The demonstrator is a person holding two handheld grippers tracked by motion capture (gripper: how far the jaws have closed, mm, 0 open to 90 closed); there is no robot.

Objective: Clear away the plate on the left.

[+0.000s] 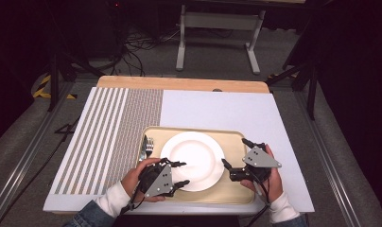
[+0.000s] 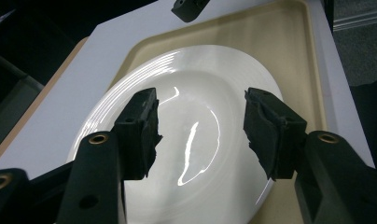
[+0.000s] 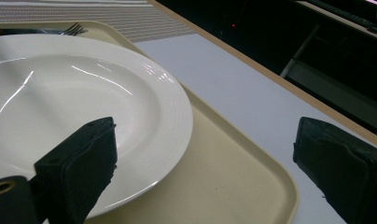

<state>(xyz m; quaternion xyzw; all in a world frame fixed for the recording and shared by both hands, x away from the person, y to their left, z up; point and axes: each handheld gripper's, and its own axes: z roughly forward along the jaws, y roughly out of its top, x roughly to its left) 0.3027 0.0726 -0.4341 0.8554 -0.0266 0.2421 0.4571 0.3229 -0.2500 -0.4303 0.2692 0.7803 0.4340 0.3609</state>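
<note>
High view: one table, one striped mat [image 1: 108, 137], one white sheet [image 1: 222, 111], one tray [image 1: 234, 142], one plate [image 1: 193, 161], one fork [image 1: 148, 146], two grippers. Left gripper [image 1: 180, 174] sits at the plate's near-left edge, its two fingers parted, one over the rim on each side of that edge, nothing clamped. Fork lies on the tray just past the left gripper, beside the plate. Right gripper [image 1: 237, 153] rests over the tray's right strip, fingers spread wide and pointing toward the plate, its nearer fingertip just short of the rim. Left gripper view: two black fingers [image 2: 140, 133] stand apart with the plate [image 2: 196, 140] below and between them; pads clear of it. One jaw of the other gripper [image 2: 189, 8] shows beyond the plate's far edge. Right gripper view: two fingers [image 3: 84, 158] far apart; the left one overlaps the plate [image 3: 74, 98], the right one hangs over the sheet [image 3: 233, 88] past the tray [image 3: 224, 177]; bare tray between them. Fork tines [image 3: 73, 30] beyond the plate.
</note>
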